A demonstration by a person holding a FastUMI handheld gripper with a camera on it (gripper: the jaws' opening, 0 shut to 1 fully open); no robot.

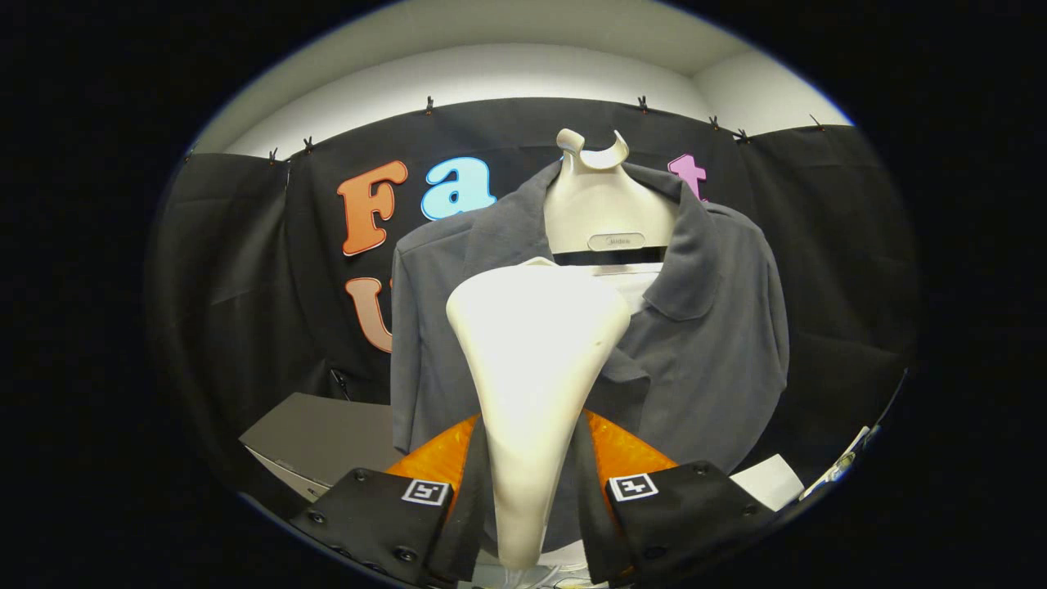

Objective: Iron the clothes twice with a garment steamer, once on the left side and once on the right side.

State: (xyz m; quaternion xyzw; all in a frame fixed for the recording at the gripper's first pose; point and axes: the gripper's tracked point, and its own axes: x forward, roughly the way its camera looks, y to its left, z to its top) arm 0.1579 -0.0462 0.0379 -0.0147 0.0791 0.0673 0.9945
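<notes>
Ahead: steamer head (536, 360) clamped between fingers (458, 499), shirt (703, 343) on stand (601, 204) just beyond; grey box (319, 438) low left; open room either side.

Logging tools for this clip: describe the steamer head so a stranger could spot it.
Find the grey shirt hanging on the white hanger stand. Right before its front, held between the gripper fingers, rises the steamer head: glossy cream, narrow handle flaring into a broad triangular top.

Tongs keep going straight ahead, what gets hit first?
The tongs are shut on the steamer head, so its wide end leads. It would likely press into the grey shirt on the hanger stand; the gap is unclear.
</notes>
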